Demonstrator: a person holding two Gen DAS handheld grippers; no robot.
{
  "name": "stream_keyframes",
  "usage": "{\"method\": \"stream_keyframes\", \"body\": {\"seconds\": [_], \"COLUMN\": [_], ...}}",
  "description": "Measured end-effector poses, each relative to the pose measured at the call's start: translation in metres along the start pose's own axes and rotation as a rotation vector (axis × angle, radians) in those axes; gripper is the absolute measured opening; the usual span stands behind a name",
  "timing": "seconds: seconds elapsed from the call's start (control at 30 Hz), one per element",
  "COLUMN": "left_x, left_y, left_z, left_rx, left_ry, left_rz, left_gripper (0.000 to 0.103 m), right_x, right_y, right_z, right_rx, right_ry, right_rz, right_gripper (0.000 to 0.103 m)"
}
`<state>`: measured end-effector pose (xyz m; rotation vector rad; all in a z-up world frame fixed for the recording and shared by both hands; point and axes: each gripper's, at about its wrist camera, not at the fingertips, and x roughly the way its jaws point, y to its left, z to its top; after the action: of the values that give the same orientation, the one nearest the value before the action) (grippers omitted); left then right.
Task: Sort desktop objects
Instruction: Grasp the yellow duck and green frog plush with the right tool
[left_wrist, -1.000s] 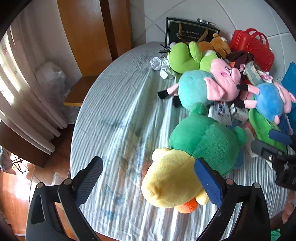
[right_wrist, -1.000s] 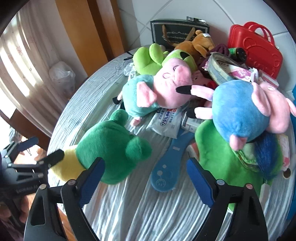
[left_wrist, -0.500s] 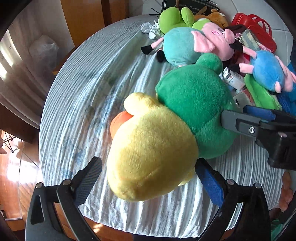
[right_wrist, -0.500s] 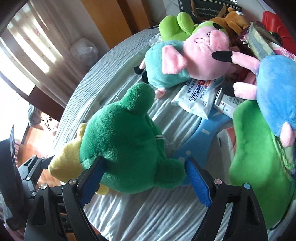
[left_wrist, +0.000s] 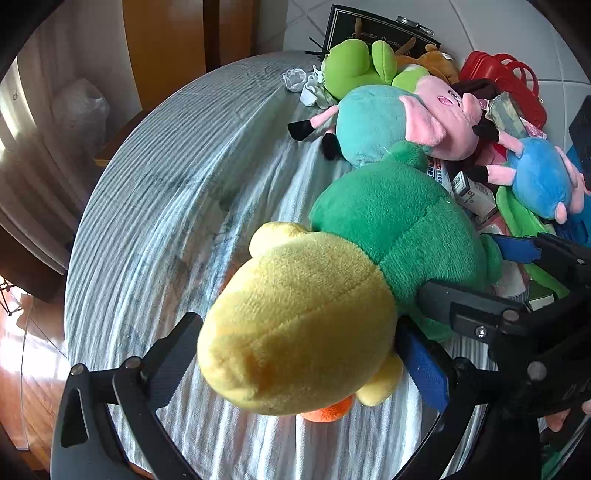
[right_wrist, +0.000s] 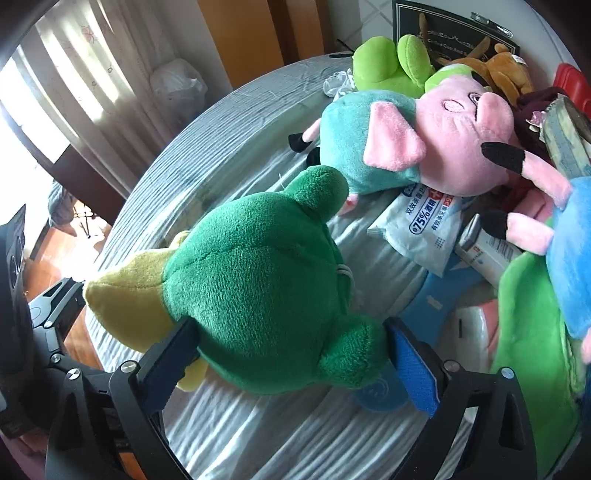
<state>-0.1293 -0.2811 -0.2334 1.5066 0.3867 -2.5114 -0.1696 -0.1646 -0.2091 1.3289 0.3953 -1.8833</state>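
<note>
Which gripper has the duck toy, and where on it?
Both: left gripper straddles the duck toy's yellow head, right gripper its green body; firm clamping unclear.

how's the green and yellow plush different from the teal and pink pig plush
The green and yellow plush sits between both sets of tongs: the left tongs bracket its yellow end, the right tongs its green end. The teal and pink pig plush lies untouched, farther back against the pile.
The first is green with a yellow end and an orange bit; the pig is teal-bodied with a pink head and black-tipped limbs.
Both are soft toys on the striped tablecloth.
</note>
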Motion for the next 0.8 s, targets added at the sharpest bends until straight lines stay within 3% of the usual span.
{"method": "stream_keyframes", "body": {"seconds": [0.07, 0.1, 0.13, 0.23, 0.3, 0.4, 0.6, 0.8], "left_x": [0.002, 0.004, 0.004, -0.003, -0.015, -0.043, -0.101, -0.162], "left_y": [-0.001, -0.002, -0.003, -0.005, -0.002, -0.008, -0.028, -0.065], "left_z": [0.000, -0.001, -0.003, -0.003, 0.001, 0.009, 0.029, 0.041], "left_rx": [0.016, 0.027, 0.036, 0.038, 0.025, 0.087, 0.203, 0.347], "left_ry": [-0.010, -0.011, -0.012, -0.036, -0.049, -0.097, -0.200, -0.326], "left_rz": [0.001, -0.002, -0.018, -0.008, -0.016, 0.017, -0.005, -0.070], "left_gripper": [0.103, 0.097, 0.082, 0.077, 0.075, 0.075, 0.075, 0.075], "right_x": [0.009, 0.013, 0.017, 0.014, 0.000, -0.027, -0.092, -0.171], "right_y": [-0.002, -0.003, -0.005, -0.004, 0.001, 0.004, 0.007, 0.007], "right_z": [0.001, 0.000, -0.001, -0.005, -0.007, -0.006, -0.009, -0.023], "right_rx": [0.006, 0.016, 0.023, 0.052, 0.050, 0.060, 0.112, 0.186], "right_ry": [0.009, 0.013, 0.020, -0.002, -0.036, -0.077, -0.211, -0.369], "right_rz": [0.024, 0.047, 0.073, 0.118, 0.108, 0.115, 0.087, 0.001], "right_gripper": [0.102, 0.102, 0.100, 0.082, 0.075, 0.069, 0.069, 0.069]}}
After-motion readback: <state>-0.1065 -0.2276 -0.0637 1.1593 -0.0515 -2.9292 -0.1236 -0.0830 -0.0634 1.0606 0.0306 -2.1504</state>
